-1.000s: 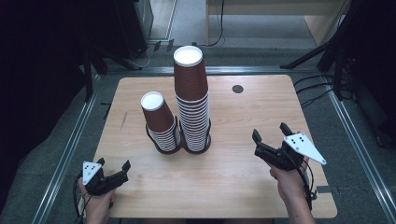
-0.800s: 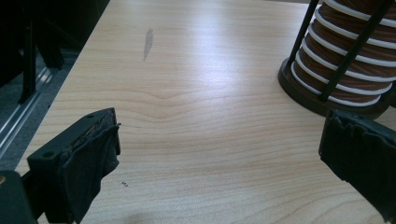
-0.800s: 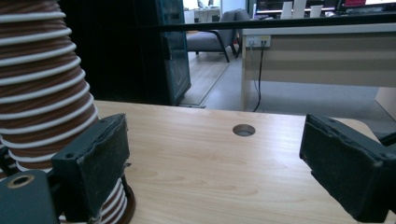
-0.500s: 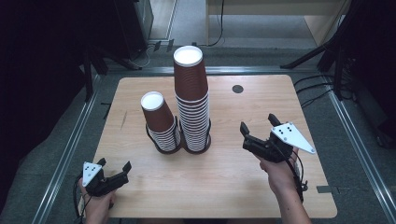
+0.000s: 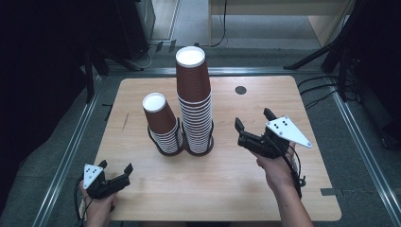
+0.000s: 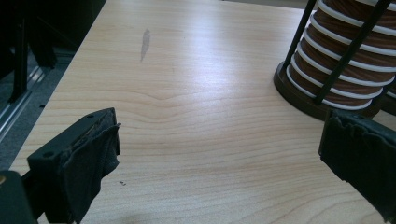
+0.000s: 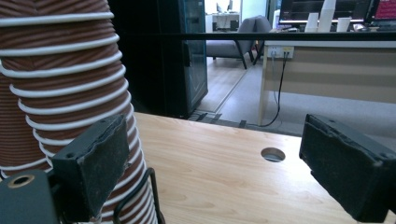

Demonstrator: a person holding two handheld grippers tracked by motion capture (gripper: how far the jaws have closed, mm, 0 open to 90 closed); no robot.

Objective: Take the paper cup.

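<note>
Two stacks of brown ribbed paper cups with white rims stand upside down in black wire holders at the table's middle: a tall stack (image 5: 194, 99) and, left of it, a short stack (image 5: 163, 125). My right gripper (image 5: 254, 118) hovers above the table to the right of the tall stack, open, with nothing between its jaws. In the right gripper view the tall stack (image 7: 60, 84) rises just behind the left pad of that gripper (image 7: 215, 154). My left gripper (image 5: 115, 165) rests low at the front left corner, open and holding nothing. Its own view (image 6: 223, 135) has the short stack's base (image 6: 345, 60) at upper right.
The wooden table (image 5: 142, 99) has a round cable hole (image 5: 240, 90) at the back right. Metal rails (image 5: 71, 151) run along both sides on the floor. Bare wood lies in front of the stacks.
My right gripper has risen and moved left and forward, closer to the tall stack, its jaws still apart. The left gripper and both stacks have stayed put.
</note>
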